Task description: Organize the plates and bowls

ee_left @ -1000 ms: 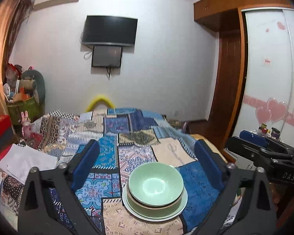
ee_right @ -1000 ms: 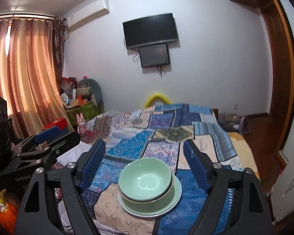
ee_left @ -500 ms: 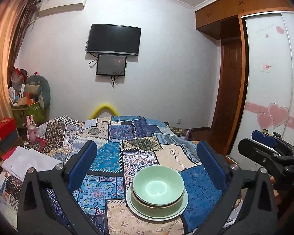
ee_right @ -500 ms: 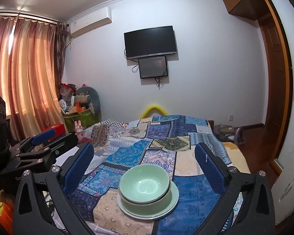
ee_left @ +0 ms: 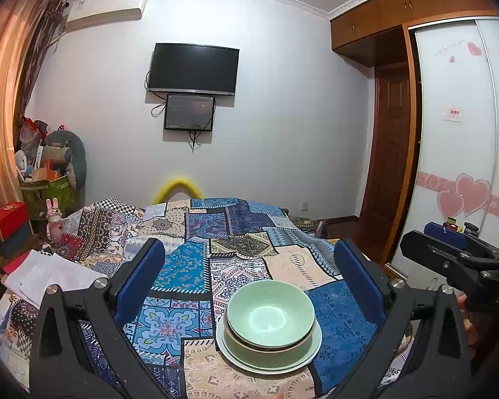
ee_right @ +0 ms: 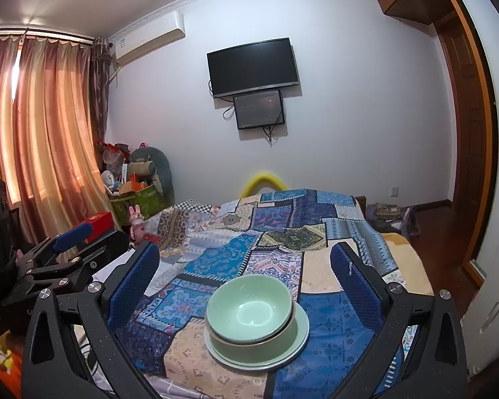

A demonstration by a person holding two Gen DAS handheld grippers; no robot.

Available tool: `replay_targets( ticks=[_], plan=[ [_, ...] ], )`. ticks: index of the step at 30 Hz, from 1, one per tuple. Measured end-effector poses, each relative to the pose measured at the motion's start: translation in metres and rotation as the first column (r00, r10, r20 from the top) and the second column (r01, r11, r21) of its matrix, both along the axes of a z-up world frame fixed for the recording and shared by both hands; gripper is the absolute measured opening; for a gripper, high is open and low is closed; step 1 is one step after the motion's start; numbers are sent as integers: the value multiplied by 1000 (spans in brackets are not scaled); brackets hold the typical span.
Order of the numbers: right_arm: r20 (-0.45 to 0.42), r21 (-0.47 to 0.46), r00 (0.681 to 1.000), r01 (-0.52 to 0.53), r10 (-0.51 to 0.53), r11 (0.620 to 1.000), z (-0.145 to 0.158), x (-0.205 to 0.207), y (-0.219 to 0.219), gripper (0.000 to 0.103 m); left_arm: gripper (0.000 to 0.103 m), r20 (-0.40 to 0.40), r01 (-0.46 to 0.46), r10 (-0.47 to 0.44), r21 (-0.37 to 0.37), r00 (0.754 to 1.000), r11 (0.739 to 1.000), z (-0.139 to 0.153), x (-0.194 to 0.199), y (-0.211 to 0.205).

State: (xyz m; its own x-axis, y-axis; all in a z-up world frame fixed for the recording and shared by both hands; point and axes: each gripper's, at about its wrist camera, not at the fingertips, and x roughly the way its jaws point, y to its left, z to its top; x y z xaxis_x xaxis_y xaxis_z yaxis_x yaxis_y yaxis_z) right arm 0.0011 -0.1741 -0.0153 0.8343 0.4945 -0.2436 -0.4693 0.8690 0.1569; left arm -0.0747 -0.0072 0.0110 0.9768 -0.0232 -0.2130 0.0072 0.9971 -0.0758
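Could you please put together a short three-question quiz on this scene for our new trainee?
1. True or false: the top bowl sits nested in a second bowl, which rests on a plate.
2. Multiple choice: the dishes stand on (A) a bare wooden floor, (B) a patchwork cloth, (C) a metal tray.
3. Fill in: both the left gripper and the right gripper are ____ and hold nothing.

Key
1. True; all three pieces are pale green.
2. B.
3. Open; each has its blue pads spread wide on either side of the stack, clear of it.
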Motion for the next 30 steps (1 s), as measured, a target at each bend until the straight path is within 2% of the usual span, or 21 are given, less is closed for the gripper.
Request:
replay_targets(
  ticks=[30],
  plan=[
    [-8,-5,1000,-7,7,1000,2,0,3,103,103,-5,9,-9,-14,1000,1000,0,0,5]
  ],
)
